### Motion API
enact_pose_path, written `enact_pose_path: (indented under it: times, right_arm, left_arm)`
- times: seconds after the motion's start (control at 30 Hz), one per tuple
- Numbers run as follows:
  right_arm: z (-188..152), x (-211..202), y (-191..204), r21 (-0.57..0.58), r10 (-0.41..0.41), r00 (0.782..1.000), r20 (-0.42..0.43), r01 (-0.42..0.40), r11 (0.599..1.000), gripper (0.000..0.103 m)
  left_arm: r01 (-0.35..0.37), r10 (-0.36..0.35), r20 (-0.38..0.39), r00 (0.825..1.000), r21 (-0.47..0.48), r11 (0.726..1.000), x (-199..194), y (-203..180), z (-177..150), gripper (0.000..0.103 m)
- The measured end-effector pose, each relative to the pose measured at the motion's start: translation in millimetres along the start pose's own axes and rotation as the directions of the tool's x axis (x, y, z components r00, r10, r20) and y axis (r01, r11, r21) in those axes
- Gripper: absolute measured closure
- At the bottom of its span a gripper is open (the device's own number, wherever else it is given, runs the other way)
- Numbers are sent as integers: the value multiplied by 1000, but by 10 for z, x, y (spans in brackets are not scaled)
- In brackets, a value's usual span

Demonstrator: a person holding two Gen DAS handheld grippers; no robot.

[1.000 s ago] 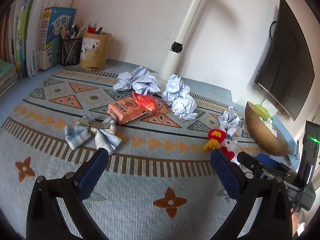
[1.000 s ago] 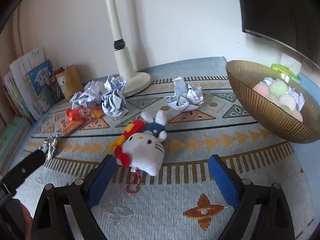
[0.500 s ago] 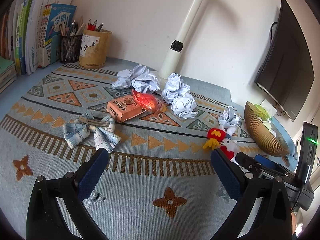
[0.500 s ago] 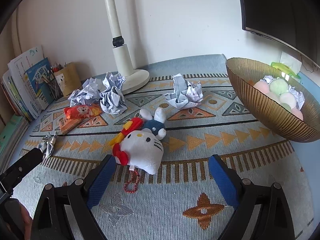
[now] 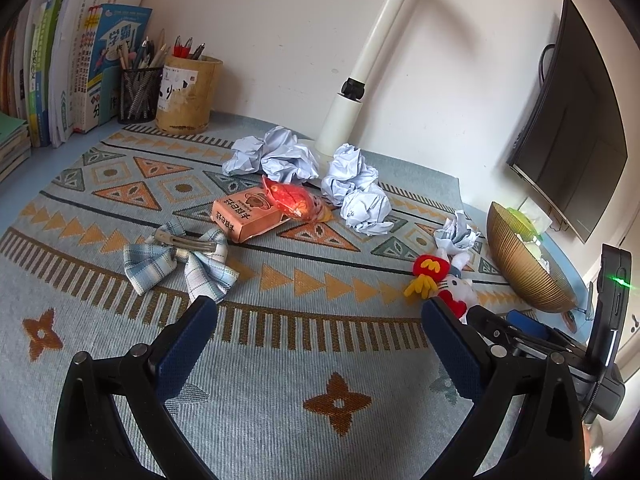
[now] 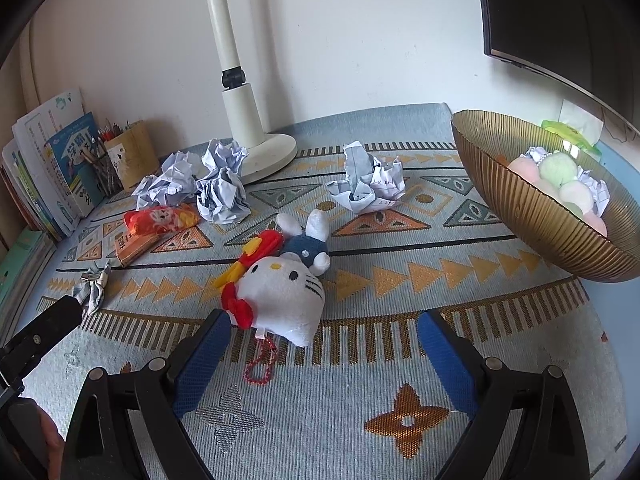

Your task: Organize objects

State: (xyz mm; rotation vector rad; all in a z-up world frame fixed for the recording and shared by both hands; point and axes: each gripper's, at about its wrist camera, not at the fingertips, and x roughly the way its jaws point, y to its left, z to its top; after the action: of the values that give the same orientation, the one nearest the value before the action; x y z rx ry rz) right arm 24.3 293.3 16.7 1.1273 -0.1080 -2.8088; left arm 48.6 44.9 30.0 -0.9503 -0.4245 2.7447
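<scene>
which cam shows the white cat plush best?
Right wrist: the plush lies whole and close, face up, just beyond the open jaws. Left wrist shows it small, far right, partly hidden behind a finger.

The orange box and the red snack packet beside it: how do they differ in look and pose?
The orange box is a stiff rectangular carton lying flat on the mat; the red snack packet is soft, shiny and crinkled. The box lies lower and nearer the plaid bow; the packet rests partly on the box. Both bear a printed cartoon.
</scene>
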Motion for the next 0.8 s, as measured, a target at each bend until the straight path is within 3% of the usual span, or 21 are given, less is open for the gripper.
enact_pose_path:
  times: [0.33,0.5,0.57,0.67,0.8]
  right_arm:
    - [-9,13,-14,0,-3,1000,-3,3,1000,9]
    - [-7,14,-29,7,7,1000,-1,-7,1000,9]
    - [-8,17,-27,9,6,1000,-4,-6,1000,9]
    - [-5,18,-16,8,7,1000,-12,-7,1000,9]
    - [52,63,-22,51,80,995,-66,-77,996,9]
  left_arm:
    - [-3,4,11,1000,-16,1000,-24,5,2,1]
    - [107,-115,-36,993,-165,980,-110,382,60,1]
    - [60,-67,-39,997,-163,985,-191,532,65,1]
    - [-90,83,-80,993,-88,992,-215,642,135,1]
    - [-120,112,-140,984,-56,991,-3,694,326,1]
